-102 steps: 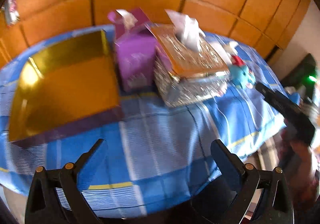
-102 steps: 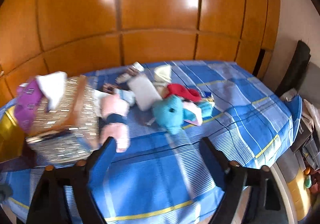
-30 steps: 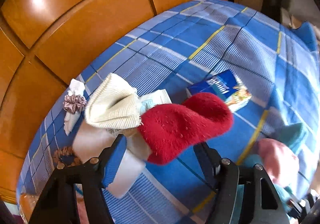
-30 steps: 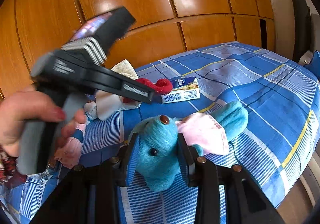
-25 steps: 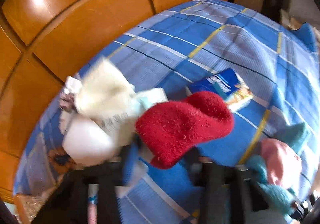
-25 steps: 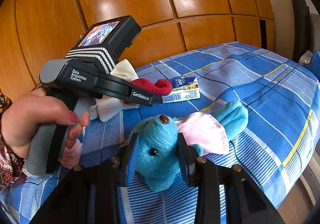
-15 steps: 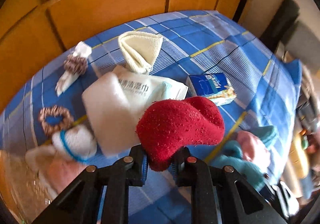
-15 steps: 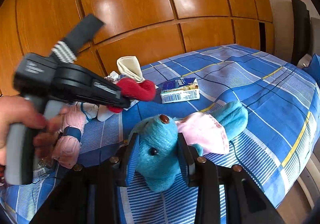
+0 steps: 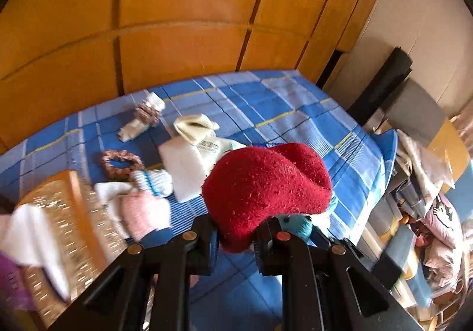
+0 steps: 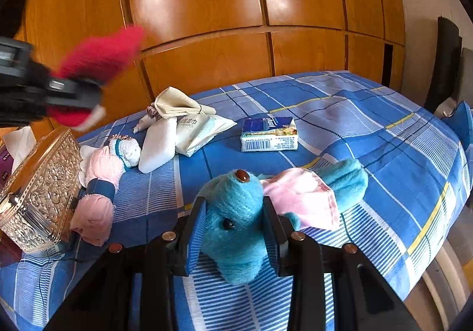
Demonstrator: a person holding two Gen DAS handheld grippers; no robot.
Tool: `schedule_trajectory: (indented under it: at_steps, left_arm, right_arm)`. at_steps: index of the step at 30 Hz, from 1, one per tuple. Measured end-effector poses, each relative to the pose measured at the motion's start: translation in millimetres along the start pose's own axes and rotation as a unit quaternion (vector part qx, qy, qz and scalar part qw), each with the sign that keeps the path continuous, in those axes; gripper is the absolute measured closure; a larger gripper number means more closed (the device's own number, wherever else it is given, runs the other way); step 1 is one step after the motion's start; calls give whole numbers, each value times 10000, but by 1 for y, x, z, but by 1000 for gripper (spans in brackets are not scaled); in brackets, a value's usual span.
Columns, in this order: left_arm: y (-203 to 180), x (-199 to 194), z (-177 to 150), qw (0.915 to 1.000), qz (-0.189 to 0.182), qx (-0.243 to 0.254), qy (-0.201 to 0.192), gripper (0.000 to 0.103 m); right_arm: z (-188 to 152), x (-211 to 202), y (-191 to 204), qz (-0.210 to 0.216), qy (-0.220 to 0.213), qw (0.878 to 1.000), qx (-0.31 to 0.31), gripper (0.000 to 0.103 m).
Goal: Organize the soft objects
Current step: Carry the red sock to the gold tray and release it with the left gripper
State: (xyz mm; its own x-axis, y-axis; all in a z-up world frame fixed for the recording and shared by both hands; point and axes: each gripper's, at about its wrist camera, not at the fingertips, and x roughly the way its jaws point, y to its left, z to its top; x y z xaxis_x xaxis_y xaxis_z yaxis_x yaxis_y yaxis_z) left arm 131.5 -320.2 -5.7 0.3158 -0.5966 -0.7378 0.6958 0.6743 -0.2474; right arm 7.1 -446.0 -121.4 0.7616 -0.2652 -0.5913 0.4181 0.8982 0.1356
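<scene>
My left gripper (image 9: pixel 236 237) is shut on a fuzzy red sock (image 9: pixel 266 189) and holds it in the air above the blue plaid tablecloth (image 9: pixel 266 103). In the right wrist view that left gripper (image 10: pixel 74 94) is blurred at the upper left, with the red sock (image 10: pixel 100 56) sticking up from it. My right gripper (image 10: pixel 233 230) has its jaws closing on the head of a blue plush elephant (image 10: pixel 236 206), and the pads press into it. The elephant lies on the cloth with its pink ear spread to the right.
A pile lies behind the elephant: white wipes pack (image 10: pixel 201 127), cream cloth (image 10: pixel 174 103), small tissue pack (image 10: pixel 269 134), pink socks (image 10: pixel 100 180). An ornate silver tissue box (image 10: pixel 38 192) stands left. A brown scrunchie (image 9: pixel 122 162) lies near it. The table edge drops off right.
The left gripper closed on the red sock, then lifted it off the pile and carried it up and leftward. The right gripper stayed put around the elephant's head.
</scene>
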Motion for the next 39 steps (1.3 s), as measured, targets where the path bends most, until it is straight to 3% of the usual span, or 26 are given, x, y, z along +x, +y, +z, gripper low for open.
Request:
schedule_trajectory:
  at_steps: [7,11,19,23,29,39]
  left_arm:
    - [37,-72,-11,9984,148,-180,-512,84]
    - [68,-115,-21,9952,341,-358,-840,84]
    - [162,-187,-53,9788,1116,-1094,-1321,84]
    - [218,-201,-76,9657,1617,-1566,-1297,84]
    - [307,-200,-117,9394,2253,-2420,-912,84]
    - [415,-154,-160,8918,2853,-3509,-130,84]
  right_arm:
    - [6,-3,32,246,-30,9990,-372,74]
    - [4,-1,43,503,59,9983,-281,75]
    - [9,-18,55,579,-75,9973,-443,75]
    - [16,-32,62,539,-220,9967,-560,75]
    - [26,-55,75,521,-479,9953,-656,75]
    - [39,-93,97,540,-836,9921,-764,75]
